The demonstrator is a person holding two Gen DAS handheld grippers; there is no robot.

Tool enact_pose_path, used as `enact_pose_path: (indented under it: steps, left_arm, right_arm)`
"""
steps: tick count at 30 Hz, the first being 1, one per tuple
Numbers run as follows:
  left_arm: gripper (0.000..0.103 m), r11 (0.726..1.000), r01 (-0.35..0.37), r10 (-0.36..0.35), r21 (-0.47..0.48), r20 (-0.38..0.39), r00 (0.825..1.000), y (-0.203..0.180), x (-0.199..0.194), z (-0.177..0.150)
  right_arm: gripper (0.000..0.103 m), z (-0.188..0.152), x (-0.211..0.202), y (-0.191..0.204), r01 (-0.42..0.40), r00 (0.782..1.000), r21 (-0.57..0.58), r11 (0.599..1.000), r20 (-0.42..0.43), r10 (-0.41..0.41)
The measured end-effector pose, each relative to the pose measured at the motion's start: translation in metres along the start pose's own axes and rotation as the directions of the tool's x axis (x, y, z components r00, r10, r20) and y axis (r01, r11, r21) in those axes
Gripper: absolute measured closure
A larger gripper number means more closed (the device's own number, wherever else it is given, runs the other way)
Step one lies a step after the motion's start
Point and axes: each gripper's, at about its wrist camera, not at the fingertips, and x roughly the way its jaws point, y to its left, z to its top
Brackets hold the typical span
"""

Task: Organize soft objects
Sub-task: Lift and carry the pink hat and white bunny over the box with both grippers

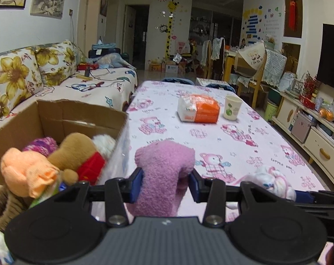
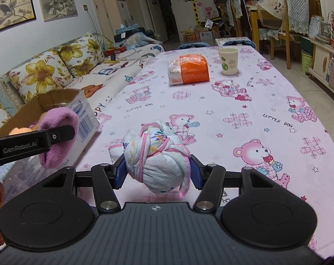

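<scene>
My left gripper (image 1: 166, 182) is shut on a purple fuzzy sock (image 1: 162, 172), which stands up between its blue pads just right of the cardboard box (image 1: 83, 119). The box holds several plush toys: an orange one (image 1: 25, 172), a brown bear in red (image 1: 78, 154), a purple knit piece (image 1: 42, 144). My right gripper (image 2: 158, 173) is shut on a knotted white cloth bundle with pink trim (image 2: 156, 152), held over the tablecloth. In the right wrist view the left gripper (image 2: 56, 137) with the purple sock (image 2: 58, 121) shows at the left, beside the box (image 2: 78, 110).
A pink bear-print tablecloth (image 2: 244, 110) covers the table. An orange and white package (image 2: 188, 69) and a paper cup (image 2: 227, 61) stand at the far end. A floral sofa (image 1: 45, 72) runs along the left; chairs and a TV cabinet (image 1: 310, 137) are on the right.
</scene>
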Motion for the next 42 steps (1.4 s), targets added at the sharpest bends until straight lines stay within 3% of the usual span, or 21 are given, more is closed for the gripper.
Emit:
enact_pose_path:
  steps: [4, 24, 28, 42]
  left_arm:
    - [0.060, 1.000, -0.011, 0.011, -0.014, 0.030, 0.999, 0.010, -0.008, 0.005]
    - [0.060, 0.988, 0.076, -0.055, -0.132, 0.150, 0.987, 0.048, -0.033, 0.020]
    - [0.060, 0.983, 0.059, -0.031, -0.174, 0.163, 0.986, 0.064, -0.032, 0.024]
    - [0.060, 0.937, -0.099, 0.158, -0.335, 0.156, 0.975, 0.139, -0.010, 0.036]
  right_arm:
    - [0.032, 0.004, -0.002, 0.006, -0.013, 1.000, -0.004, 1.000, 0.023, 0.013]
    - [0.032, 0.022, 0.002, 0.039, -0.101, 0.988, -0.065, 0.993, 0.109, 0.107]
    - [0.032, 0.026, 0.008, 0.043, -0.122, 0.985, -0.072, 0.990, 0.116, 0.130]
    - [0.031, 0.037, 0.038, 0.075, -0.211, 0.963, -0.179, 0.961, 0.127, 0.236]
